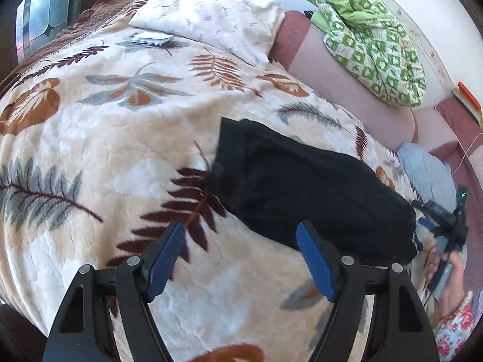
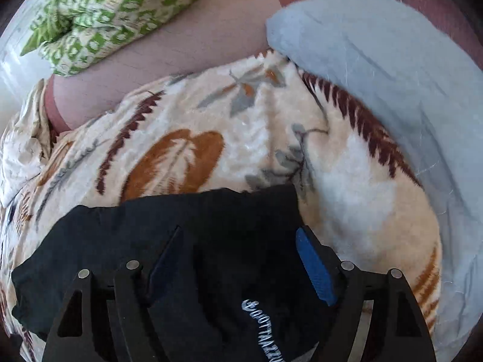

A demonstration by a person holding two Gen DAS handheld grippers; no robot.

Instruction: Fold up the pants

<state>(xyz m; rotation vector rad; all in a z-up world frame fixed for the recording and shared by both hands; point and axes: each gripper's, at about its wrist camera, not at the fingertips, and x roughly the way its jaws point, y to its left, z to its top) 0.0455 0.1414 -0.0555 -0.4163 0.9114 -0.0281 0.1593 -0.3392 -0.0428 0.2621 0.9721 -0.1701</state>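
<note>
The black pants [image 1: 302, 187] lie folded in a compact bundle on the leaf-print blanket [image 1: 120, 150]. My left gripper [image 1: 241, 235] is open and empty, hovering over the blanket just beside the bundle's near edge. In the right wrist view the pants [image 2: 181, 226] fill the lower middle, with white lettering [image 2: 265, 322] showing near the bottom. My right gripper [image 2: 238, 241] is open, held just over the pants with nothing between its fingers. The right gripper also shows in the left wrist view [image 1: 443, 220], held in a hand.
A white pillow [image 1: 211, 15] and a small card [image 1: 151, 38] lie at the bed's far end. A green patterned quilt [image 1: 371, 39] sits on the pink bolster [image 1: 347, 90]. A light blue cloth [image 2: 377, 75] lies to the right of the pants.
</note>
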